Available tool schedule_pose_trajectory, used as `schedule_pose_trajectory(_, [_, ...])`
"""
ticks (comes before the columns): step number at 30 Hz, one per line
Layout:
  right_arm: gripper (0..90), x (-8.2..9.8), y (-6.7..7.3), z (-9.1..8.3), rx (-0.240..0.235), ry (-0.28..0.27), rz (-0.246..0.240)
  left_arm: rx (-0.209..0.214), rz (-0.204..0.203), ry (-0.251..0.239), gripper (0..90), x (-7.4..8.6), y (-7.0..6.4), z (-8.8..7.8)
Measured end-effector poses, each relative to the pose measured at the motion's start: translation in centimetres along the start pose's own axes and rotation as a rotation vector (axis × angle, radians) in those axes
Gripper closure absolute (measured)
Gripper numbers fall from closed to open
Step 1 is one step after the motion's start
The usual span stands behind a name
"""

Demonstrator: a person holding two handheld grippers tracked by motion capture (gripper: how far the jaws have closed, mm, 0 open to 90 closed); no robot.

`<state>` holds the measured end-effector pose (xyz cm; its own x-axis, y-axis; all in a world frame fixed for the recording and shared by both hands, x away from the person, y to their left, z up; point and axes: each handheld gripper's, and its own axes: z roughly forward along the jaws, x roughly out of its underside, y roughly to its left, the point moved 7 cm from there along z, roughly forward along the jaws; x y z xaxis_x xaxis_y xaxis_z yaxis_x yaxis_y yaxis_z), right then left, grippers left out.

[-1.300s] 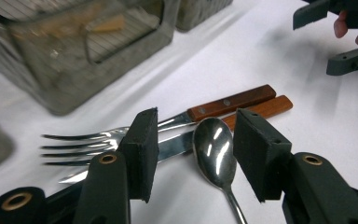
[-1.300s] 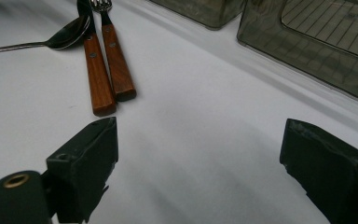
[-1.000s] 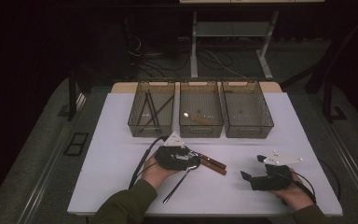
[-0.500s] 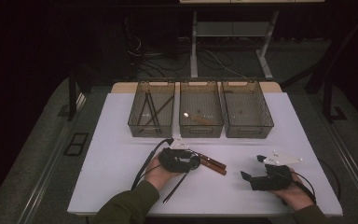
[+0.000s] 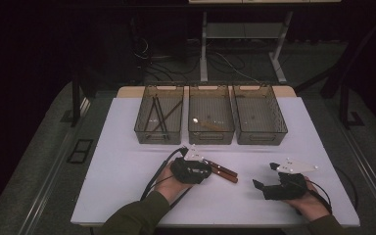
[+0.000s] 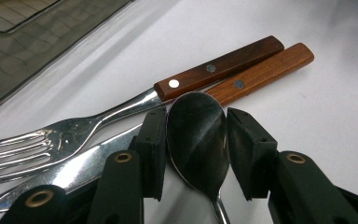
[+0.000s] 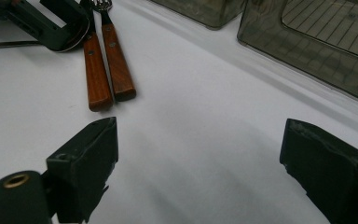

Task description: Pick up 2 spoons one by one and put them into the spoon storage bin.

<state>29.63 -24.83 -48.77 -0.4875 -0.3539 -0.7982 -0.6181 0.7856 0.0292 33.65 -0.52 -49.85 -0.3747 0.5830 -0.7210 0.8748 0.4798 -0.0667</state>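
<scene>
A steel spoon [image 6: 196, 135] lies on the white table with its bowl between the jaws of my left gripper [image 6: 196, 122]. The jaws have just been closing, and both pads now touch the bowl's sides. Beside it lie a fork [image 6: 74, 130] with a dark wooden handle and a knife [image 6: 261, 72] with a lighter wooden handle. In the high view the left gripper [image 5: 196, 169] sits over these pieces at the table's front centre. My right gripper [image 5: 265, 176] rests at the front right, open with nothing between its jaws. The right gripper view shows both wooden handles [image 7: 107, 70] ahead to its left.
Three clear bins stand in a row behind: the left bin [image 5: 157, 136] holds long dark utensils, the middle bin [image 5: 210, 137] a few pieces, and the right bin [image 5: 262, 137] looks nearly bare. Cables trail from both grippers toward the front edge.
My left gripper has shifted slightly over the cutlery. The right hand has kept still.
</scene>
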Motion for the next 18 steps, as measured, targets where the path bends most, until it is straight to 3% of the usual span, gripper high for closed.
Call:
schedule_pose_trajectory(2, [11.6, 0.01, 0.03, 0.01, 0.000, 0.001, 0.003, -0.001, -0.003, -0.009, 60.4, -0.06, -0.34, 0.24])
schedule_pose_trajectory(3, [11.6, -0.01, 0.01, 0.02, 0.000, 0.000, 0.000, -0.002, 0.028, 0.008, 60.3, 0.00, -0.34, 0.17])
schedule_pose_trajectory(5, [11.6, -0.01, 0.01, 0.02, 0.000, -0.001, 0.000, -0.006, 0.035, 0.010, 62.7, -0.06, -0.50, 0.19])
schedule_pose_trajectory(10, [11.6, 0.00, 0.03, 0.01, 0.000, 0.002, 0.002, -0.002, 0.033, 0.014, 71.4, -0.14, -0.27, -0.08])
schedule_pose_trajectory(16, [11.6, 0.08, 0.02, 0.05, 0.000, 0.008, -0.004, 0.044, -0.008, -0.025, 83.5, -0.47, -0.42, -0.51])
schedule_pose_trajectory(18, [11.6, 0.06, 0.04, 0.03, 0.000, 0.007, -0.003, 0.061, 0.006, -0.022, 86.4, -0.54, -0.41, -0.65])
